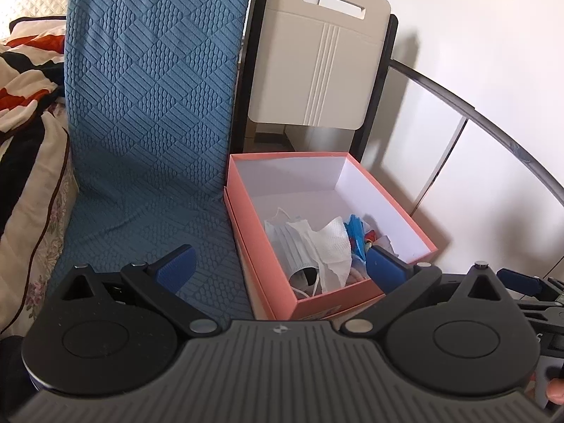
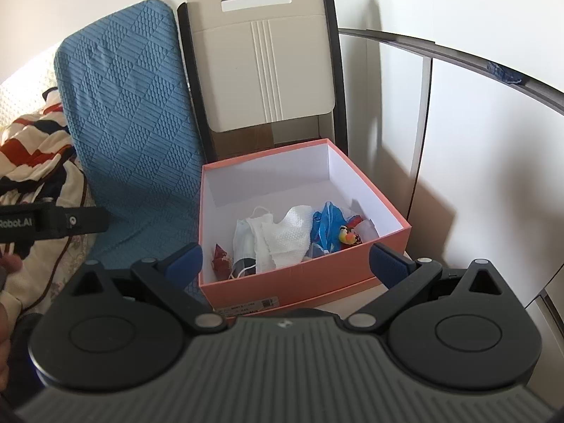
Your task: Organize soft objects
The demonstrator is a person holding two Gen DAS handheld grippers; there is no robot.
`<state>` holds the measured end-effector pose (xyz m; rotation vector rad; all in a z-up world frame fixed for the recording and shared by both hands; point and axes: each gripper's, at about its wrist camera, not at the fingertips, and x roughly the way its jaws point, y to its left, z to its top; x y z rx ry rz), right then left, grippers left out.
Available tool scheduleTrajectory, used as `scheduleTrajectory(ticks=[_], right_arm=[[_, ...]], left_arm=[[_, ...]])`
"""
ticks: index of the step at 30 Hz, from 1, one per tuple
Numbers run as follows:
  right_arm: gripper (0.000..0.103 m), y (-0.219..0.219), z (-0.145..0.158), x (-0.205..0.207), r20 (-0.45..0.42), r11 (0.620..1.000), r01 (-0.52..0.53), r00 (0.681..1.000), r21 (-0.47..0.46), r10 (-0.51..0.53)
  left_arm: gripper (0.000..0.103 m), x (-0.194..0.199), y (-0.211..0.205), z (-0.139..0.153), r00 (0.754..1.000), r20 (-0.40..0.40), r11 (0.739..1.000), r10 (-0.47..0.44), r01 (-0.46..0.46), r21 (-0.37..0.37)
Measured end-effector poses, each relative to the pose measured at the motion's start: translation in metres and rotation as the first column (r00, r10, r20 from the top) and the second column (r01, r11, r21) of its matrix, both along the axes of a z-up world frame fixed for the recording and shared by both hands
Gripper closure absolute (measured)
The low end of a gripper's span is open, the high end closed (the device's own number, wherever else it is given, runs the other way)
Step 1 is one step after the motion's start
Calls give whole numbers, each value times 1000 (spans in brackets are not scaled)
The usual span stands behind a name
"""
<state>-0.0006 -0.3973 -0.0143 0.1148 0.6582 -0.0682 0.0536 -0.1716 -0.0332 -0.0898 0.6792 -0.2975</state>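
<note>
Left gripper [image 1: 278,268] jaws apart, empty | right gripper [image 2: 286,262] jaws apart, empty | one pink box [image 2: 303,282] just ahead | inside: two face masks [image 2: 278,236], one blue cloth [image 2: 326,225], one small toy [image 2: 347,237] | blue cushion [image 1: 151,105] beside box

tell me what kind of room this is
Probably a bedroom or a home living space: a patterned quilt lies bunched beside a blue textured cushion, with a folded beige chair leaning behind a pink box.

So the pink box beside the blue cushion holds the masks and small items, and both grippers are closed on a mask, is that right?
Not quite. The pink box beside the blue cushion does hold the masks, but both wrist views show the left gripper and right gripper open and empty.
</note>
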Motion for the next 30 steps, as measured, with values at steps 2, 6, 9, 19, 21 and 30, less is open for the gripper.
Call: scheduleTrajectory(ticks=[2, 6, 9, 19, 21, 30], right_arm=[[0, 1, -1, 1, -9, 1000, -5, 1000, -6, 5], [0, 1, -2, 2, -14, 1000, -6, 1000, 0, 6], [0, 1, -2, 2, -13, 1000, -10, 1000, -3, 10], [0, 0, -3, 5, -14, 1000, -11, 1000, -7, 11], [0, 1, -3, 6, -15, 1000, -17, 1000, -6, 17], [0, 4, -3, 6, -14, 1000, -26, 1000, -10, 26]], left_arm=[[0, 0, -1, 0, 1000, 1, 1000, -2, 2, 2], [0, -1, 0, 1, 1000, 3, 1000, -3, 3, -1], [0, 0, 1, 0, 1000, 0, 1000, -2, 2, -4], [0, -1, 2, 0, 1000, 2, 1000, 4, -4, -11], [0, -1, 3, 0, 1000, 2, 1000, 5, -5, -12], [0, -3, 4, 0, 1000, 5, 1000, 11, -11, -23]])
